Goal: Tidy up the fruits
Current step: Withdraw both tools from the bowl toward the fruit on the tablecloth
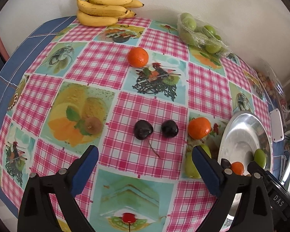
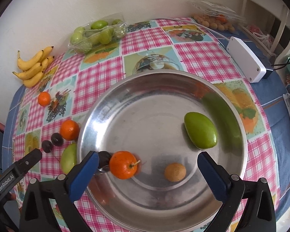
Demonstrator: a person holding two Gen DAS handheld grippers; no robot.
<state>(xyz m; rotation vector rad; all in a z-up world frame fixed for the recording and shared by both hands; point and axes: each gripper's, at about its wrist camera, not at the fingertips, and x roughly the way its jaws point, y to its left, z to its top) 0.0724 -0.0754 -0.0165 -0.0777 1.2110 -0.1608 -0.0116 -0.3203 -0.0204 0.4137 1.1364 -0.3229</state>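
Observation:
A steel plate [image 2: 232, 96] holds an orange [image 2: 123, 164], a dark cherry [image 2: 104, 158], a green fruit [image 2: 200, 132] and a small brown fruit [image 2: 175, 172]. My right gripper [image 2: 147, 164] is open and empty above the plate. My left gripper [image 1: 145, 154] is open and empty, just short of two dark cherries [image 1: 143, 129] [image 1: 169, 128] on the tablecloth. An orange [image 1: 199, 128] lies right of them, another orange [image 1: 138, 56] farther back. A green fruit [image 1: 191, 166] lies by the plate's rim [image 1: 225, 135], partly behind my left gripper's right finger.
A banana bunch [image 1: 104, 7] and a wrapped tray of green fruits [image 1: 201, 32] lie at the wall. A white box [image 2: 245, 61] with a cable and a bag of small brown fruits [image 2: 212, 22] lie at the far right. The other gripper [image 2: 15, 172] shows at left.

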